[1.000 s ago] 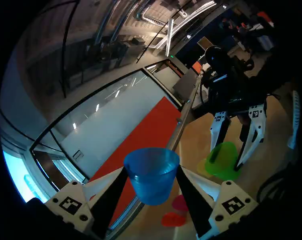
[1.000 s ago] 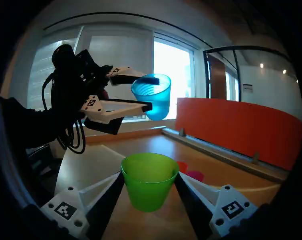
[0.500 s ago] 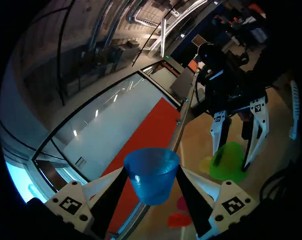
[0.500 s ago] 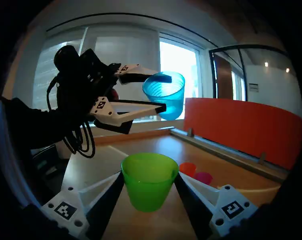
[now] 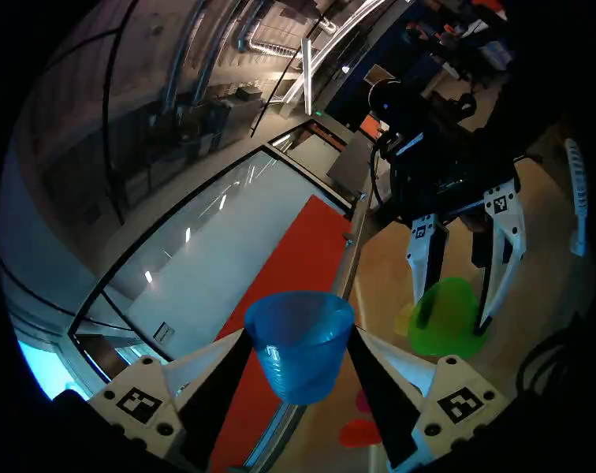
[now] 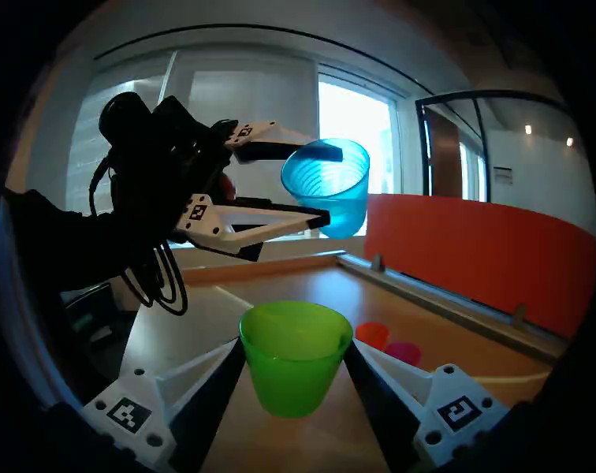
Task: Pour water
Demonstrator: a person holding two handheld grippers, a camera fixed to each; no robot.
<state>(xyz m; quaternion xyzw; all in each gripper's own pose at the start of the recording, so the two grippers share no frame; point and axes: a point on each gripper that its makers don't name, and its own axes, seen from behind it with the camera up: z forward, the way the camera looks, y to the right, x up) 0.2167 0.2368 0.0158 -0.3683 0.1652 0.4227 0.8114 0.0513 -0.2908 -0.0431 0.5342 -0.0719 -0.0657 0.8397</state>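
My left gripper [image 5: 298,355] is shut on a translucent blue cup [image 5: 299,343], held high and tilted. The right gripper view shows that same blue cup [image 6: 328,183] up in the air, tipped with its mouth toward the camera, clamped by the left gripper [image 6: 314,189]. My right gripper [image 6: 296,359] is shut on a green cup [image 6: 295,355], upright and low over the wooden table [image 6: 392,315]. In the left gripper view the green cup [image 5: 448,315] sits farther off between the right gripper's [image 5: 456,307] white fingers. The blue cup hangs above and behind the green one.
An orange cup [image 6: 371,333] and a pink cup [image 6: 404,351] stand on the table beyond the green cup, near a metal rail [image 6: 448,303] and an orange partition [image 6: 495,252]. A bright window [image 6: 353,134] is behind. A dark sleeve [image 6: 69,244] holds the left gripper.
The blue cup has risen slightly and tipped further, its mouth turning more toward the right gripper's camera. The green cup stays put in the right gripper.
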